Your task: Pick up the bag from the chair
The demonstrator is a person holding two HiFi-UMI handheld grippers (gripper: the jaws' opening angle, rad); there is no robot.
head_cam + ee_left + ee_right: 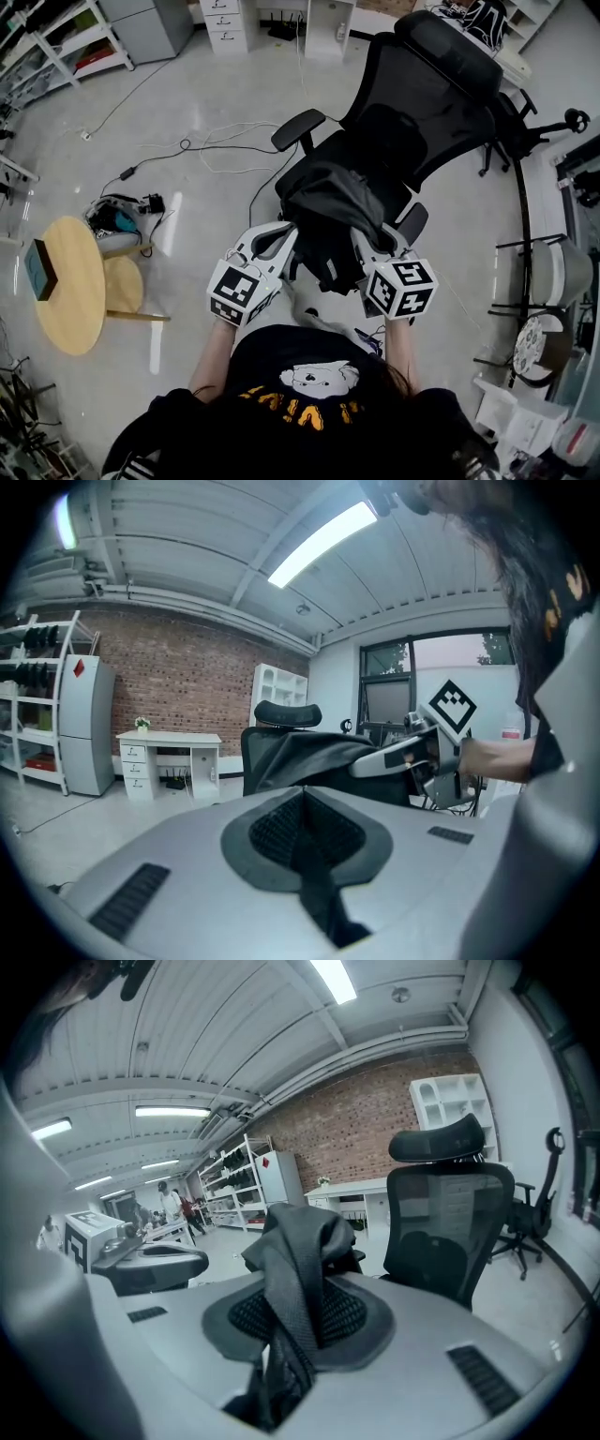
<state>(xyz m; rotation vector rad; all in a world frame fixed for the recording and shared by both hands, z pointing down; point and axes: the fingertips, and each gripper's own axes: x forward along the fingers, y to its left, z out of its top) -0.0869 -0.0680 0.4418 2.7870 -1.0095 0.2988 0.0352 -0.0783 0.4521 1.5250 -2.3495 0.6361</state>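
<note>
1. The bag (pixel 330 208), dark and slumped, sits over the front of the seat of the black mesh chair (pixel 427 94). It hangs between the two tongs, and whether it is clear of the seat cannot be told.
2. The left tongs (pixel 286 240) are closed at the bag's left side. In the left gripper view their pads pinch a thin dark strap (pixel 317 883).
3. The right tongs (pixel 366 242) are closed at the bag's right side. The right gripper view shows a thick fold of the bag's woven webbing (pixel 292 1269) bunched up between the pads.
4. Well to the left stands a round wooden table (pixel 73 300), with a small teal box (pixel 41 267) at its edge.
5. Loose cables (pixel 220 141) trail over the grey floor (pixel 187 84) behind the chair.
</note>
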